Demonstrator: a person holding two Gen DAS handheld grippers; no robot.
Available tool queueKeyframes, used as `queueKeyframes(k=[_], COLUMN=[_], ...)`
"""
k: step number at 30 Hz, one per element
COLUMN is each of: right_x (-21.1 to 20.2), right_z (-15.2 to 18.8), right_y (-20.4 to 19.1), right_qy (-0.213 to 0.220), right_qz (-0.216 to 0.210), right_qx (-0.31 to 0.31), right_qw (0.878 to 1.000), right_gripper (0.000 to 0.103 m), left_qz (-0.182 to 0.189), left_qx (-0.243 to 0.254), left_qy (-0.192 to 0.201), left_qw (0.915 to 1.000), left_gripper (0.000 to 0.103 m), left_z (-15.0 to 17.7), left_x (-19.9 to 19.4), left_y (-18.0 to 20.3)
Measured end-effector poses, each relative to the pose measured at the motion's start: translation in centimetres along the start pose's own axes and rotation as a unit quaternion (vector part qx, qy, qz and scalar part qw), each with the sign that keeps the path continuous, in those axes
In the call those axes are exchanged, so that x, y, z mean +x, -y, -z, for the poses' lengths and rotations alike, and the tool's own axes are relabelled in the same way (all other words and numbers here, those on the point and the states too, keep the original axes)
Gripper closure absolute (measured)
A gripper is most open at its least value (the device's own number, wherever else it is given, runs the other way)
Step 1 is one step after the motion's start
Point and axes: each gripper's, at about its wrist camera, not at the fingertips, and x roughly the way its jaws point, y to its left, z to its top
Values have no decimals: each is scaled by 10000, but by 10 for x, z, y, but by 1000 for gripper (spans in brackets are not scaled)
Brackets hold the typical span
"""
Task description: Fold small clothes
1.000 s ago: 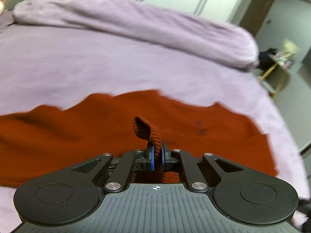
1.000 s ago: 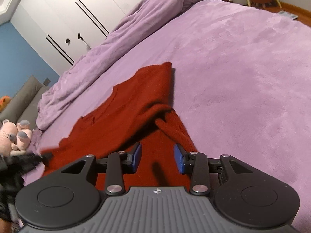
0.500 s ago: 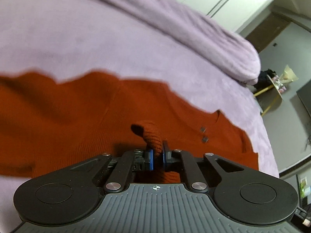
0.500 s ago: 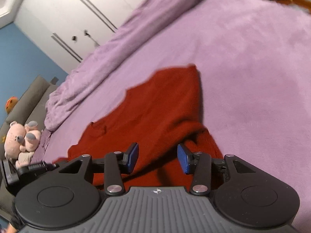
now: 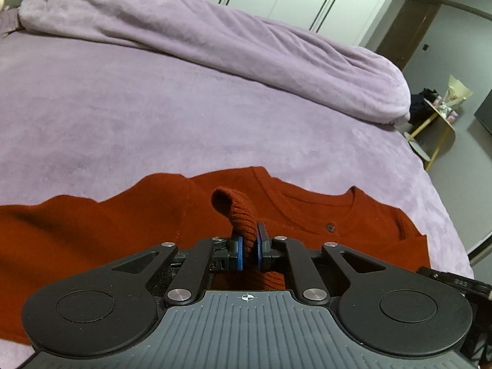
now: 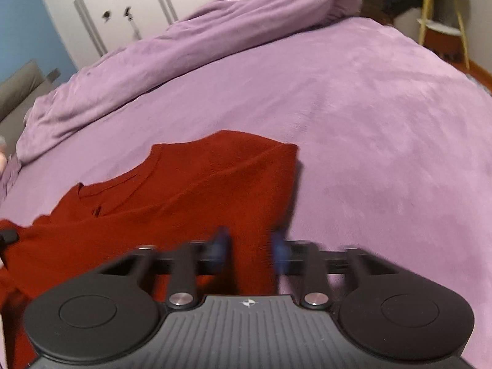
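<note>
**Cuff pinched, sweater on bed**

The left tool (image 5: 249, 250) clamps a ribbed cuff (image 5: 238, 212) of the rust-red sweater (image 6: 184, 190), spread flat on the purple bed (image 6: 369, 107). The right tool (image 6: 250, 247) hovers wide apart above its hem. Beyond lies a bunched duvet (image 5: 215, 37).

Your left hand-held gripper (image 5: 249, 250): matte black body, two round discs at sides, grey ribbed centre plate with small white crosshair mark, four silver screw heads on black linkage arms, blue pads (image 5: 240, 256) on fingertips. Your right hand-held gripper (image 6: 250, 247): same black body, same discs, grey ribbed plate, silver screws; blue fingertips (image 6: 280, 250) motion-blurred.
</note>
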Motion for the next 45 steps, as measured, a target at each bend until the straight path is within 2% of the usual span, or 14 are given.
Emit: queueKeyframes(k=[3, 7, 9, 13, 16, 18, 20, 22, 26, 30, 34, 37, 41, 45], right_x=[-13, 1, 14, 5, -15, -31, -38, -34, -16, -13, -8, 1, 7, 7], right_z=[2, 8, 15, 19, 16, 22, 32, 42, 60, 67, 72, 70, 63, 65], right_y=[-14, -13, -15, -21, -27, -31, -37, -40, -41, -45, -55, -61, -52, -56], right_qy=[590, 592, 438, 523, 818, 1006, 966, 815, 497, 595, 631, 632, 560, 546], right_qz=[613, 1306, 1528, 1682, 1500, 1030, 554, 328, 495, 740, 1184, 1475, 1441, 1477], right_qx=[-629, -762, -956, -1267, -1166, -1081, -1023, -1072, -1308, -1686, -2218, -2566, -2472, -2672], right_qw=[9944, 9867, 9826, 9762, 9784, 9836, 9885, 9903, 9889, 9811, 9658, 9531, 9566, 9507], right_gripper=[96, 96, 96, 91, 87, 87, 87, 86, 87, 89, 89, 89, 87, 83], left_qz=[49, 187, -22, -591, -690, -698, -449, -167, -63, -952, -1069, -956, -1017, -1106], left_qx=[30, 21, 184, 430, 272, 104, -66, -300, -311, 440, 374, 507, 569, 492], left_qy=[67, 202, 77, -291, -164, -23, 150, 118, -292, -444, -350, -322, -480, -473], left_qw=[10000, 9996, 9998, 9969, 9971, 9975, 9989, 9993, 9991, 9935, 9930, 9936, 9920, 9915], left_gripper=[93, 93, 93, 91, 81, 75, 69, 60, 57, 54, 57, 56, 55, 48], left_z=[-2, 0, 4, 15, 13, 9, 8, 10, 22, 33, 33, 34, 37, 38], left_x=[2, 10, 25, 50, 39, 27, 14, 8, 15, 24, 18, 14, 26, 35], left_y=[0, 5, 10, 12, 7, 2, -5, -12, -16, -4, 0, 9, 17, 16])
